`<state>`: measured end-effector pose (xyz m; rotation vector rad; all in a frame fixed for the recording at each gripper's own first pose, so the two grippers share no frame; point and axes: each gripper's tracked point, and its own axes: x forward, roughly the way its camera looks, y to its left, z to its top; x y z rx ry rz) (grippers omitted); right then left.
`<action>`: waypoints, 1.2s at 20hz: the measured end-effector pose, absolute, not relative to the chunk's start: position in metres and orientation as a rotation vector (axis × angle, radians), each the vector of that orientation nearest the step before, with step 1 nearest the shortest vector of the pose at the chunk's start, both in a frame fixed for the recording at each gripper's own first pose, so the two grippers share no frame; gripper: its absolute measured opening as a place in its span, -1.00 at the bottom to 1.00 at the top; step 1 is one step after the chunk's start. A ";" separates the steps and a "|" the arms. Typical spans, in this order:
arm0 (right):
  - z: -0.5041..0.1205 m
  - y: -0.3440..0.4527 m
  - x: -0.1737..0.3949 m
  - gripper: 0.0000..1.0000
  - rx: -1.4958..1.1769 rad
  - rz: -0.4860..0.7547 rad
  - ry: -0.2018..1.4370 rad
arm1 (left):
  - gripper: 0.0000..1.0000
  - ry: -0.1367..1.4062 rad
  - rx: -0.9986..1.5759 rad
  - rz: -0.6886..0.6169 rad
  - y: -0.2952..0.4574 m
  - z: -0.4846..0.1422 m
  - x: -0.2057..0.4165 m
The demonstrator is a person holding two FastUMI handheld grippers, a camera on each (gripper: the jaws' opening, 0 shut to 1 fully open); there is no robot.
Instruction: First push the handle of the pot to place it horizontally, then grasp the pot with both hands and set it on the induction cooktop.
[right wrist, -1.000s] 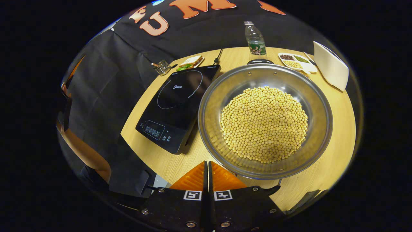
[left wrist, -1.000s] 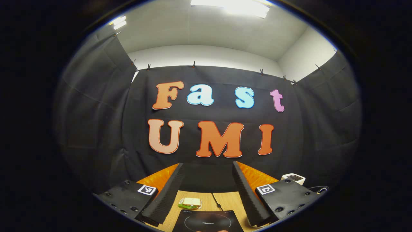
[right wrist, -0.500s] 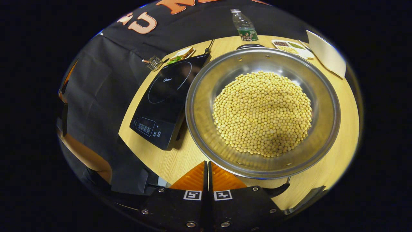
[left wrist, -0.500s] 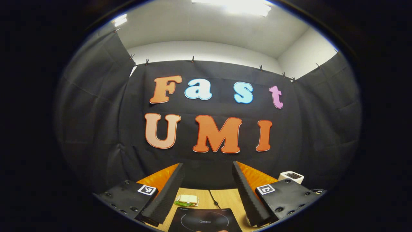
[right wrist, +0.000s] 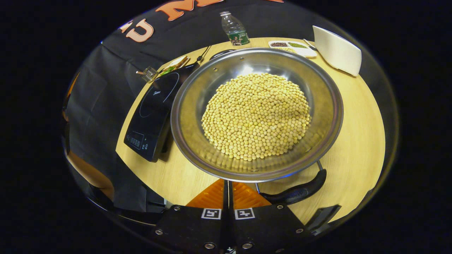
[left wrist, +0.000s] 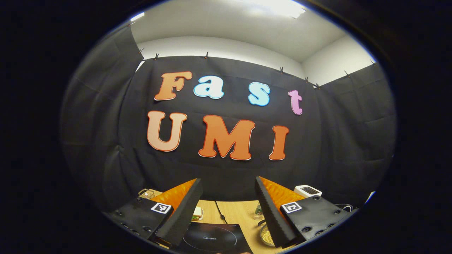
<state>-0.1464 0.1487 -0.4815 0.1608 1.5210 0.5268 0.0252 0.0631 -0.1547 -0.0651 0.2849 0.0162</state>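
A wide steel pot [right wrist: 192,91] heaped with yellow soybeans [right wrist: 256,114] stands on the wooden table [right wrist: 356,141], just right of the black induction cooktop [right wrist: 152,109]. Its near black handle [right wrist: 298,190] lies beside the pot's front rim, just right of my right gripper [right wrist: 227,182], which is shut with nothing between its fingers. The far handle [right wrist: 220,53] peeks over the back rim. My left gripper [left wrist: 228,180] is open and held high, facing the booth wall. Below it are the cooktop [left wrist: 212,241] and a sliver of the pot [left wrist: 265,237].
Behind the pot stand a water bottle [right wrist: 235,30], a divided tray of beans [right wrist: 293,46] and a white box [right wrist: 337,51]. A sandwich plate [right wrist: 173,65] and a wire rack [right wrist: 148,73] lie beyond the cooktop. A person's arm [right wrist: 88,173] is at the left.
In the right gripper view the pot has slid left and its near handle has come into sight beside my fingers. The left gripper view has swung right, bringing in the bottle and pot rim.
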 end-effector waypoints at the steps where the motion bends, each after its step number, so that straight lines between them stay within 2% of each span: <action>1: -0.484 0.141 -0.141 -1.00 0.158 0.510 1.519 | 0.95 0.294 -0.065 0.009 0.059 -0.155 0.024; 6: -0.492 0.112 -0.120 -1.00 0.176 0.430 1.516 | 0.95 0.302 -0.047 -0.003 0.053 -0.157 0.026; 14: -0.516 0.052 -0.095 -1.00 0.064 0.235 1.533 | 0.94 0.286 -0.018 0.001 0.056 -0.153 0.019; 24: -0.519 0.032 -0.054 -1.00 0.244 0.068 1.484 | 0.94 0.317 -0.029 0.011 0.061 -0.172 0.024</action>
